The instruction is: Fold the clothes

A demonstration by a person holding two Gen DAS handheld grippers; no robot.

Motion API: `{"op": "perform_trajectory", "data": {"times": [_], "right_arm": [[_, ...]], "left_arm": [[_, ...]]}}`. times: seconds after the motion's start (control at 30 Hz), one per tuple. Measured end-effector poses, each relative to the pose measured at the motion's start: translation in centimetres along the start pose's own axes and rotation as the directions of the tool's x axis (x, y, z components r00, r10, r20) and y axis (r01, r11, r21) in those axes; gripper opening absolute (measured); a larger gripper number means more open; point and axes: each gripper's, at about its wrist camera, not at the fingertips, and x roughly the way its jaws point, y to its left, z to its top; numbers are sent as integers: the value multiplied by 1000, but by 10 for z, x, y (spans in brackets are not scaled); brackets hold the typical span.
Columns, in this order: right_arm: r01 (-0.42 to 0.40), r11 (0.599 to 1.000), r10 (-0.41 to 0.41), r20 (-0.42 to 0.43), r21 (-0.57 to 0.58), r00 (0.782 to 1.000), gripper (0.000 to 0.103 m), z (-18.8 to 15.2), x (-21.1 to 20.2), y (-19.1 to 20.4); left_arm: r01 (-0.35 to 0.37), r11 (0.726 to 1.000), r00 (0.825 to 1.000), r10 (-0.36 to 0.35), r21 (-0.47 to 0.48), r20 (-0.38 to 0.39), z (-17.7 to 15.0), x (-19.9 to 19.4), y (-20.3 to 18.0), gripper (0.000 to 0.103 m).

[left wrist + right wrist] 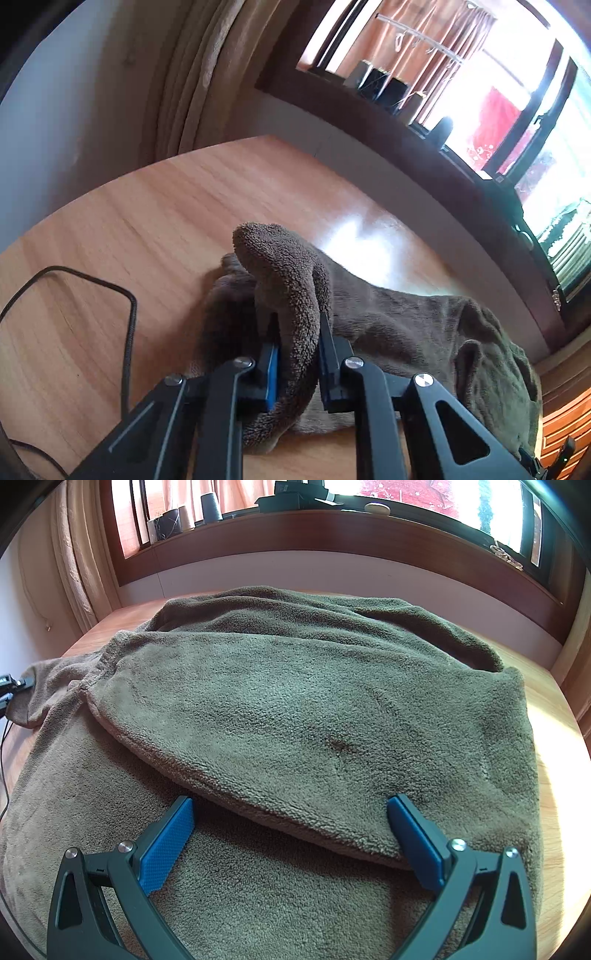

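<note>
Fleece garment (295, 295) hides the clamped left gripper (297, 332) pads.

Home room, wooden table (155, 206) under a curtained window (236, 494), laundry rack (417, 37) outside

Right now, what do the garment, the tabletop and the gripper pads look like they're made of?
Garment: brown fleece or plush, matte; nubby pile, soft rolled edges, bunching where the left gripper clamps it.
Tabletop: light wood or wood-look laminate; straight grain, semi-gloss window glare. Which of the two, I cannot tell.
Pads on the open right gripper: blue, fine grid texture, probably rubber or printed plastic.
</note>
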Motion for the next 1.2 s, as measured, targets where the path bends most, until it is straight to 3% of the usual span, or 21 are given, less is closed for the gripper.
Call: {"op": "perform_trajectory", "data": {"times": [0.1, 0.17, 0.27, 0.37, 0.4, 0.5, 0.57, 0.7, 0.83, 1.0, 1.07, 1.2], "right_arm": [[-1, 1000, 1, 1, 1, 1000, 103, 0, 0, 0], [-3, 1000, 3, 2, 3, 1000, 103, 0, 0, -1], [-7, 1000, 7, 4, 6, 1000, 103, 0, 0, -2], [-12, 1000, 12, 5, 10, 1000, 103, 0, 0, -2], [-13, 1000, 13, 6, 11, 1000, 103, 0, 0, -2], [-17, 1000, 17, 7, 14, 1000, 103, 0, 0, -3], [-19, 1000, 19, 7, 15, 1000, 103, 0, 0, -3], [-13, 1000, 13, 3, 10, 1000, 103, 0, 0, -3], [-8, 1000, 8, 2, 7, 1000, 103, 0, 1, -2], [20, 1000, -20, -10, -14, 1000, 103, 0, 4, 1], [27, 999, -27, -13, -19, 1000, 103, 0, 4, 2], [32, 999, -32, -16, -24, 999, 103, 0, 5, 2]], "left_arm": [[90, 990, 995, -96, 110, 42, -8, -16, -54, 17], [186, 961, 980, -196, 204, 33, -21, -21, -99, 17], [333, 873, 941, -334, 356, -61, -56, -17, -170, 17], [445, 773, 896, -394, 452, -207, -97, -4, -224, 17], [449, 771, 894, -390, 452, -222, -102, -2, -226, 17], [444, 780, 896, -371, 441, -245, -109, 4, -225, 18], [391, 830, 919, -328, 399, -217, -99, 7, -203, 18], [211, 921, 977, -188, 327, -101, -78, 7, -139, 18], [81, 974, 996, -71, 211, -55, -62, 6, -71, 18], [-40, 996, 999, 43, 81, -28, -46, 10, 1, 18], [-43, 998, 998, 45, 40, -46, -39, 16, 22, 18], [38, 999, 994, -40, -24, -104, -35, 30, 44, 27]]}}
